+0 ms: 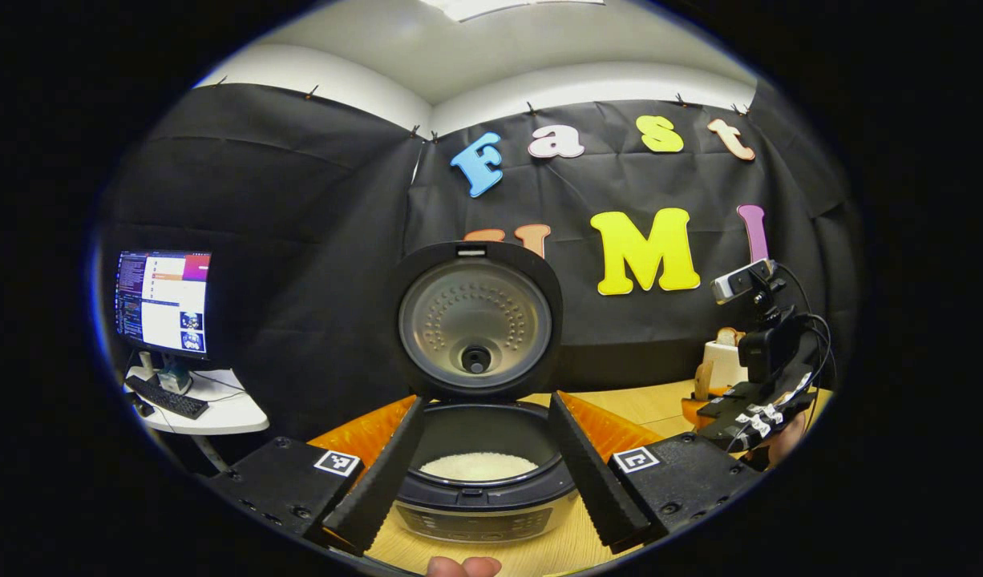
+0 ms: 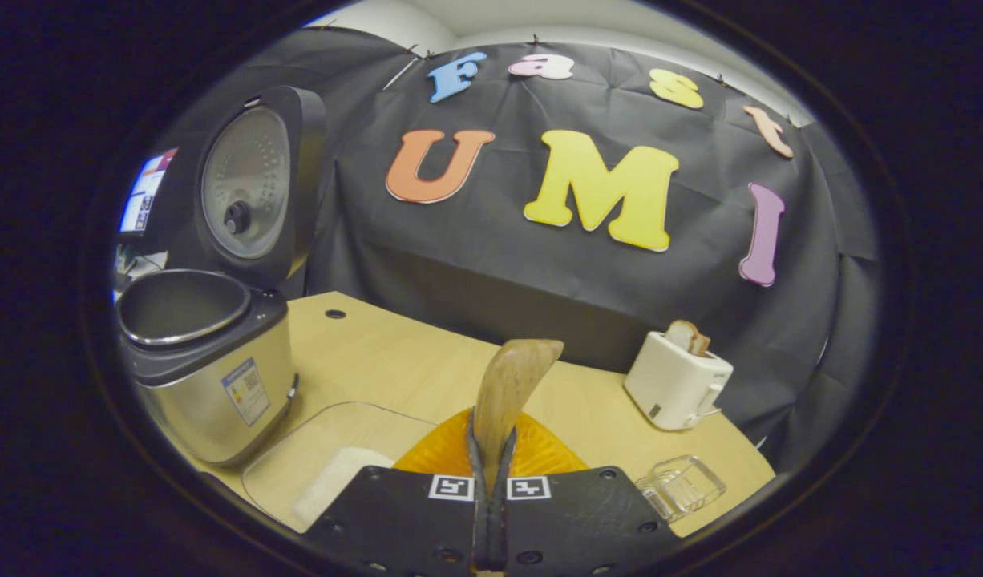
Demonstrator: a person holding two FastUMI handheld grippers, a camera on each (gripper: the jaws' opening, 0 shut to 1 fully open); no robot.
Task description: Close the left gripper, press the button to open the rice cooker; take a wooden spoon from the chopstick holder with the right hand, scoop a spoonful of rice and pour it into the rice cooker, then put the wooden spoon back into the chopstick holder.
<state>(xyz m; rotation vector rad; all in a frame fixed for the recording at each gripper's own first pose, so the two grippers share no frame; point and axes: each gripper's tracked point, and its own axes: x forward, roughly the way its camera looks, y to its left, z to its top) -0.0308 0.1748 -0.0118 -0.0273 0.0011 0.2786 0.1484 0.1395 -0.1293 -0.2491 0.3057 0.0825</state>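
- The rice cooker (image 1: pixel 479 473) is seen at 6 o'clock in the left gripper view, its lid (image 1: pixel 475 320) raised upright at the centre; white rice (image 1: pixel 479 466) lies in the inner pot. The button-pressing step is judged complete.
- The left gripper (image 1: pixel 483 481) is held wide apart, its two fingers flanking the cooker's front with nothing between them.
- The right gripper (image 2: pixel 491 473) is shown at 6 o'clock in the right gripper view, its fingers drawn nearly together on the handle of the wooden spoon (image 2: pixel 511 381), whose bowl rises toward the centre. No rice can be made out on the bowl from this angle.
- An orange holder (image 2: pixel 491 453) sits directly behind the clamped fingers; whether it is the chopstick holder cannot be told.
- A clear tray (image 2: pixel 331 461) with a patch of white rice (image 2: pixel 331 481) lies at 7 o'clock, just beside the cooker, which stands at 9 o'clock in this view.
- A toaster (image 2: pixel 676 381) at 4 o'clock and a small clear dish (image 2: pixel 682 485) at 5 o'clock are not involved.
- The step in hand is judged to be the carrying of the spoon. The next move calls for either a dip into the tray's rice or, if emptied, a return to the holder.
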